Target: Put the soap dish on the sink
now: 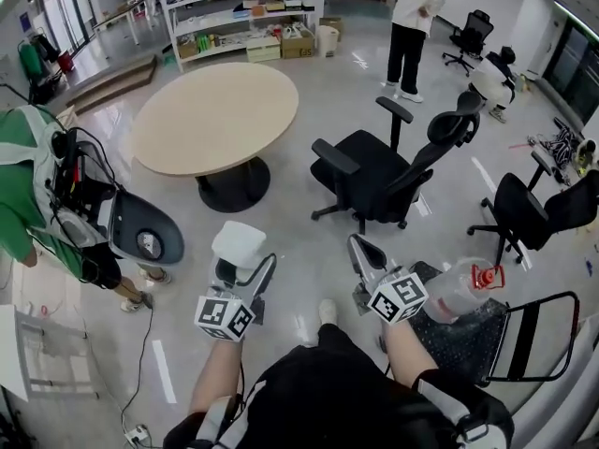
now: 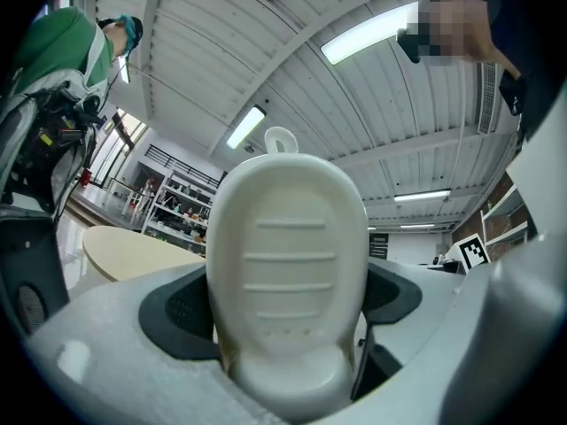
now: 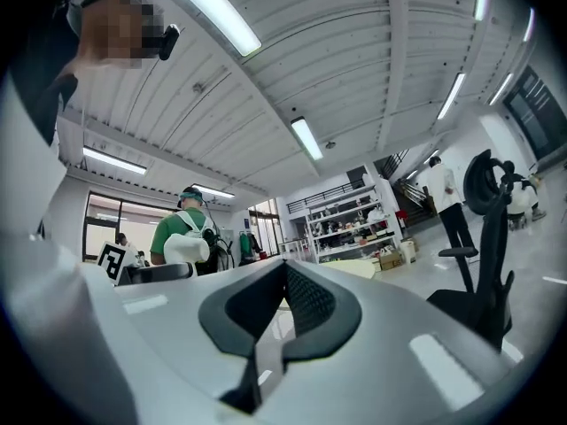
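The soap dish [image 1: 238,243] is white and oval with ribbed grooves. My left gripper [image 1: 241,267] is shut on it and holds it upright above the floor. In the left gripper view the soap dish [image 2: 288,273] fills the middle, clamped between the dark pads [image 2: 182,312] of the left gripper [image 2: 288,326]. The right gripper [image 1: 361,249] points up beside it with its jaws together and nothing between them. In the right gripper view the right gripper [image 3: 282,306] is shut and empty, and the soap dish [image 3: 186,248] shows small at the left. No sink is in view.
A round beige table [image 1: 215,115] stands ahead, with black office chairs [image 1: 384,171] to its right. A mesh chair [image 1: 487,330] at my right carries a plastic bottle [image 1: 463,290]. A person in green [image 1: 28,195] stands close at the left. Shelves [image 1: 243,17] line the back.
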Demonstrator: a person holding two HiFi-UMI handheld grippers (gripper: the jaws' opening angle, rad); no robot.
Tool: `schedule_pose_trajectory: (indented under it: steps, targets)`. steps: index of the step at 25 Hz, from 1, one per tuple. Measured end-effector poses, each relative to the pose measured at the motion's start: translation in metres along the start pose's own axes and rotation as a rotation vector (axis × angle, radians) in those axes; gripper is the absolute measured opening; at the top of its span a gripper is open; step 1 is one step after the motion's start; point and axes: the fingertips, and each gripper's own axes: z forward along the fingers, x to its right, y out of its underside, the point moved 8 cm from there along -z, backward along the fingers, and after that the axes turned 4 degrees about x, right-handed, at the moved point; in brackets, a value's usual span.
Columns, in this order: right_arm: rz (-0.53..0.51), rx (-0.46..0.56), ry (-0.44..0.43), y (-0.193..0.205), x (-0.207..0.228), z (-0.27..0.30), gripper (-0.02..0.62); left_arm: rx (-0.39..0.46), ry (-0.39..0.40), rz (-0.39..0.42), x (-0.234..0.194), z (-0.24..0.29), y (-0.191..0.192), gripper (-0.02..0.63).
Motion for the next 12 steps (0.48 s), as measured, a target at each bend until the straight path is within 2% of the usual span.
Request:
schedule_pose_trajectory:
  steps: [6, 12]
  targets:
    - [0.014, -0.029, -0.106, 0.011, 0.002, 0.059, 0.006, 0.040, -0.096, 0.019, -0.030, 0.000, -0.011, 0.466]
    - [0.031, -0.024, -0.194, 0.017, 0.008, 0.105, 0.006, 0.037, -0.166, 0.042, -0.051, 0.012, -0.011, 0.466]
